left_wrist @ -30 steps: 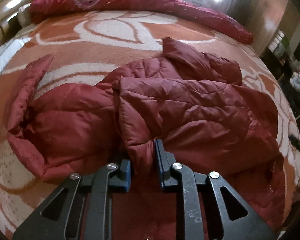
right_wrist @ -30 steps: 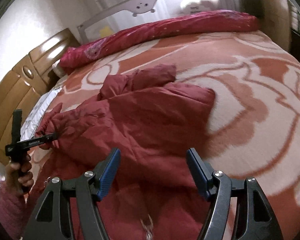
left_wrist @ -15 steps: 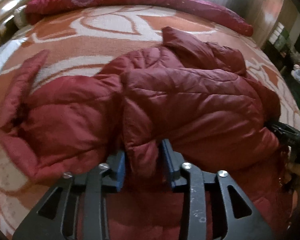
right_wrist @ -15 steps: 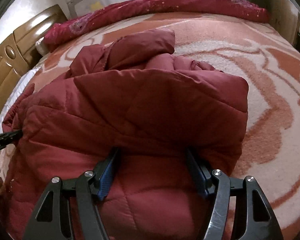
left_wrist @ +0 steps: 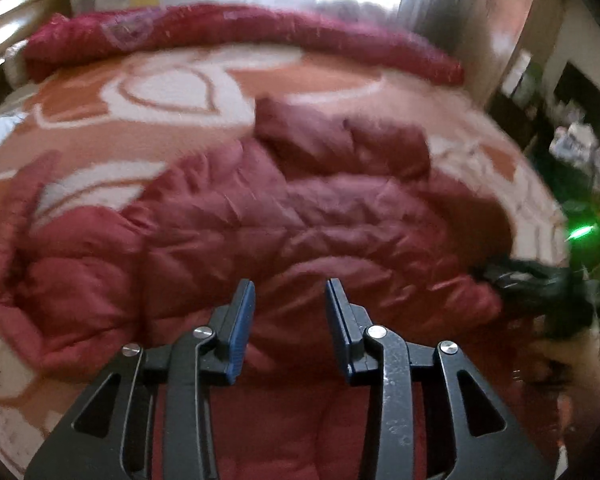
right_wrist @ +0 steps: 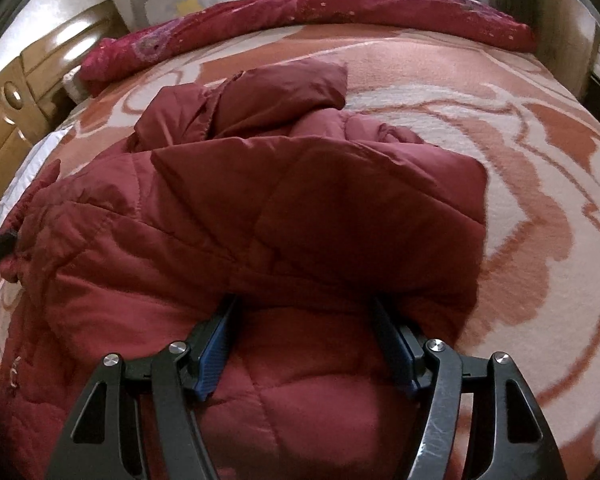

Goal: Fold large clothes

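Bed blanket [right_wrist: 500, 128] under red jacket [right_wrist: 260, 208]

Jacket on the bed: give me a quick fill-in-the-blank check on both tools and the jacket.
1. The left tool is ____, with nothing between its pads.
2. The right tool's fingertips are hidden under a fold of the ____.
3. The jacket lies on a blanket patterned orange and ____.
4. The rolled quilt at the far edge is ____ in colour.

Missing words: open; jacket; white; red
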`<state>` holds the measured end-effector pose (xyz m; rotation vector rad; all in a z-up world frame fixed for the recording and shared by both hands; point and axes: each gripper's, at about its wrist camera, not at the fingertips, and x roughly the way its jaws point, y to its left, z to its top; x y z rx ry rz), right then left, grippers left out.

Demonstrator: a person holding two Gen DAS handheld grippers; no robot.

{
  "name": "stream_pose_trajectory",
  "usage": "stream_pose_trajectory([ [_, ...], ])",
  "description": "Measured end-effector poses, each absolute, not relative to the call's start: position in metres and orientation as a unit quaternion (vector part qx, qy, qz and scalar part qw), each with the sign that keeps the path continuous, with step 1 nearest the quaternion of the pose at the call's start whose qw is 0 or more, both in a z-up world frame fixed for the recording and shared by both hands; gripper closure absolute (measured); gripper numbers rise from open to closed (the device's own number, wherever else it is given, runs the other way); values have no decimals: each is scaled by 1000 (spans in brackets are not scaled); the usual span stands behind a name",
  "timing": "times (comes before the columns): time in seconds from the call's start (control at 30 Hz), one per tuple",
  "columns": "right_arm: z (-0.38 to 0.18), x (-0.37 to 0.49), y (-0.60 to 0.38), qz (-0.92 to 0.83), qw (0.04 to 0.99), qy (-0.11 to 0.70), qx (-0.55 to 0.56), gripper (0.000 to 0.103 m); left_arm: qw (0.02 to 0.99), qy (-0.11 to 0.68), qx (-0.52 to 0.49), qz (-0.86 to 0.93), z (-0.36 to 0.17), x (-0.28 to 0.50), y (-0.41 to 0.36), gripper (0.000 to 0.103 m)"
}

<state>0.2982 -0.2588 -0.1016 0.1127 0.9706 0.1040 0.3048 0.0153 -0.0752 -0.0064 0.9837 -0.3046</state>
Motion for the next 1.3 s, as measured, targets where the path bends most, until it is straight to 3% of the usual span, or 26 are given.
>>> stream_pose_trajectory([
  [0.2, -61, 276, -238, 87, 901, 421, 65, 34, 859, 497, 4, -122, -111, 317, 11, 68],
  [0.37, -96, 302, -220, 81, 878, 469, 43, 34, 856, 503, 3, -120, -112, 318, 12, 68],
  [0.57, -119, 309, -227, 80, 877, 471, 53, 32, 857, 502, 8, -118, -124, 321, 13, 68],
  [1.0, -109, 312, -226, 86, 867, 487, 62, 24, 862, 495, -16, -106, -87, 307, 46, 68],
  [1.1, -93, 300, -229, 91, 871, 473, 95, 24, 874, 479, -18, -76, -67, 304, 75, 54],
  [1.17, -80, 288, -229, 114, 874, 458, 118, 22, 883, 467, -14, -49, -55, 304, 97, 38],
  [1.3, -66, 262, -220, 144, 877, 444, 117, 20, 886, 464, -24, 0, -45, 313, 145, 36],
])
